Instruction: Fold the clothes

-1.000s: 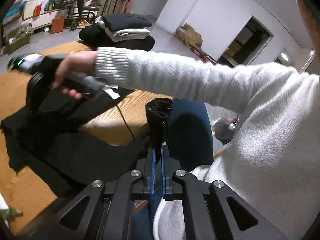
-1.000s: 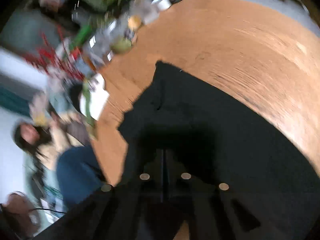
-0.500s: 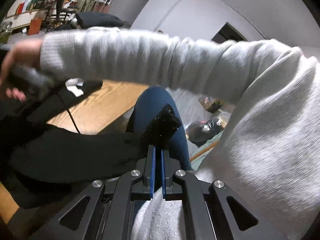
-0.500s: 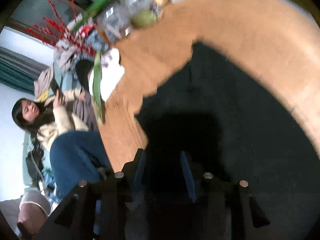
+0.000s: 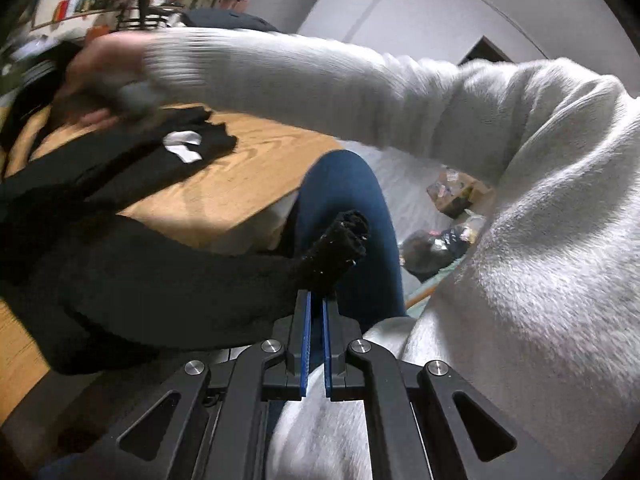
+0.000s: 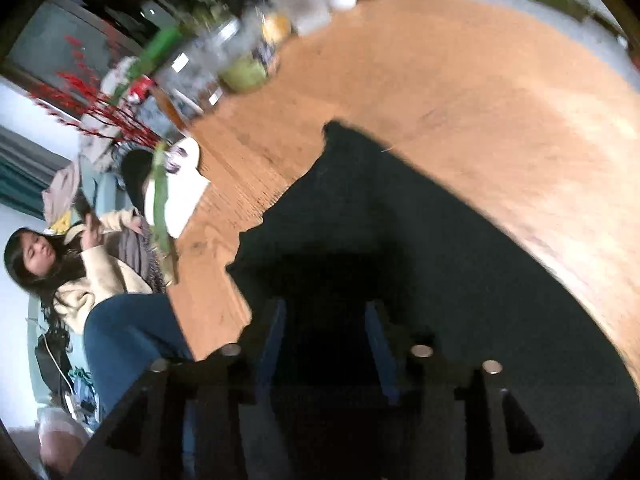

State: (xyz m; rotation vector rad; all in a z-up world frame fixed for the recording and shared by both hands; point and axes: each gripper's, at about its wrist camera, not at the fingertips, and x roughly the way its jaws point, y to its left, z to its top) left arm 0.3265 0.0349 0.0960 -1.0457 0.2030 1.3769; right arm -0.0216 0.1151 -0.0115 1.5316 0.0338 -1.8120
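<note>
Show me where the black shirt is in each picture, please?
Left wrist view: the black shirt spreads over the left and middle; one end is pinched in the left claw.
Right wrist view: it fills the lower middle and right, lying flat under the right claw, whose jaws have just been opening and hold nothing.
Shared landmark: the wooden table, seen again above the shirt.

the left wrist view looks along its fingers, past the wooden table (image 5: 240, 184) edge, close to the person's white knitted sleeve (image 5: 320, 80). the right wrist view looks steeply down, close over the black fabric garment (image 6: 440, 280); both views share garment and table.
</note>
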